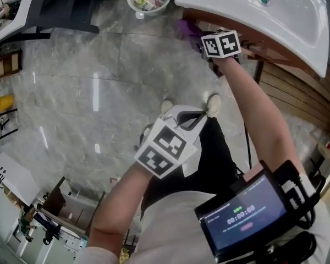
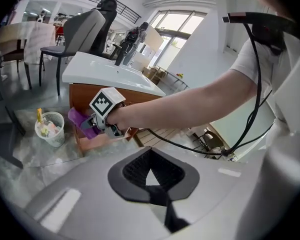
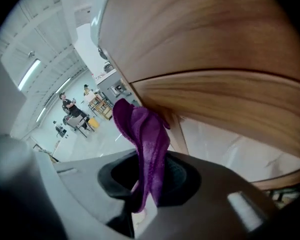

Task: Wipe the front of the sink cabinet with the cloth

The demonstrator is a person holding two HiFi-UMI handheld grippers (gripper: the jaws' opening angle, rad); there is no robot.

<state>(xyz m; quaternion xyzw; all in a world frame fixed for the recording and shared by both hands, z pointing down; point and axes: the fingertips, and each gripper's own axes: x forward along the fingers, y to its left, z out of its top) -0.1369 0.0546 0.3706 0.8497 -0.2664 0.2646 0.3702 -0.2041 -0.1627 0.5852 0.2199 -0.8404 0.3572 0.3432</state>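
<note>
Status: my right gripper (image 3: 147,194) is clamped on the purple cloth (image 3: 145,144), pinching it near its lower end so that the free end stands up ahead of the jaws and reaches the wooden front of the sink cabinet (image 3: 215,59). The cloth's tip appears to meet the lower edge of the panel, though I cannot confirm firm contact. My left gripper (image 2: 155,184) has its jaws pressed together on nothing and hangs well back from the cabinet, over the floor by my feet. Progress, as I judge it: the cloth is in hand and brought to the work face, so wiping is at or near its start. The wood shows no streak or damp mark, so I cannot say what portion is done and treat most of the front as outstanding. On view differences, the right gripper view alone shows the pinch and the wood grain up close, but nothing of the cabinet's extent. The left gripper view supplies that: the white sink (image 2: 105,71) on top, the cabinet face below it, and a small wastebasket (image 2: 50,129) standing on the floor just beside the cabinet. The head view places my right arm reaching under the sink's rim, where the basin hides most of the panel.
</note>
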